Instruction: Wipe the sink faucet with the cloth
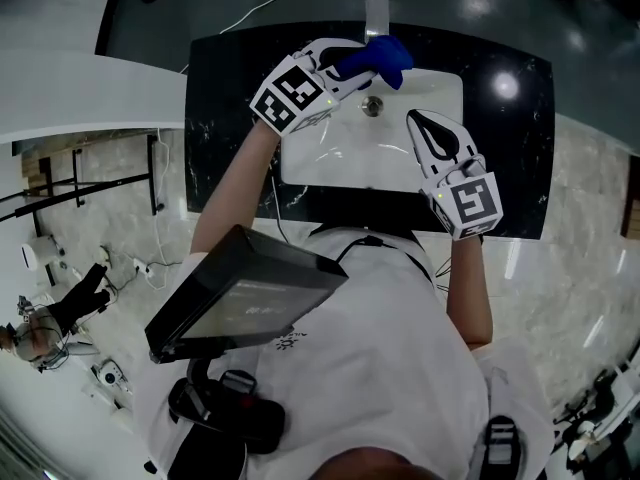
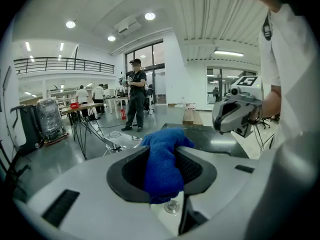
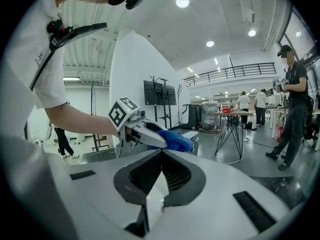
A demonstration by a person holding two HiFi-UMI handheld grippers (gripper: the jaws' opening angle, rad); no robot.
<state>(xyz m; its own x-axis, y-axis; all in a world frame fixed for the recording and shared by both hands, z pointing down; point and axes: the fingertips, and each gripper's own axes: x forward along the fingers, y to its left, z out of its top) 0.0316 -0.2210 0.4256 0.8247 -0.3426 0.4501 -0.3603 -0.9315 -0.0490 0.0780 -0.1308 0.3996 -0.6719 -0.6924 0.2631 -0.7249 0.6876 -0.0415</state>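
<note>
A person at a black counter (image 1: 228,88) brings a blue cloth (image 1: 386,55) toward the sink faucet (image 1: 376,10), which stands at the middle of the counter's far edge, behind the white sink (image 1: 322,154) set into the counter's centre. The left gripper (image 1: 350,64) has its jaws closed on the cloth, pinching a thick wad with a loose end bulging past the tips. The cloth is over the sink's far rim, right at the faucet, but no view settles whether it touches the metal. The right gripper (image 1: 420,126) is over the near right part of the basin, well apart from the faucet, its jaws drawn together on nothing. The likeliest trouble from here is the grip: the cloth is bunched rather than spread, so a drag across the faucet could tug it out of the jaws and drop it toward the drain (image 1: 372,106). A wad this compact would probably also touch only a narrow strip of the faucet on each pass, leaving its sides and back unwiped. If the left gripper pushes in too far, its hard tips rather than the cloth could strike the faucet. The idle right gripper sits close enough that a wide sweep back toward the counter's near edge could knock into it.
</note>
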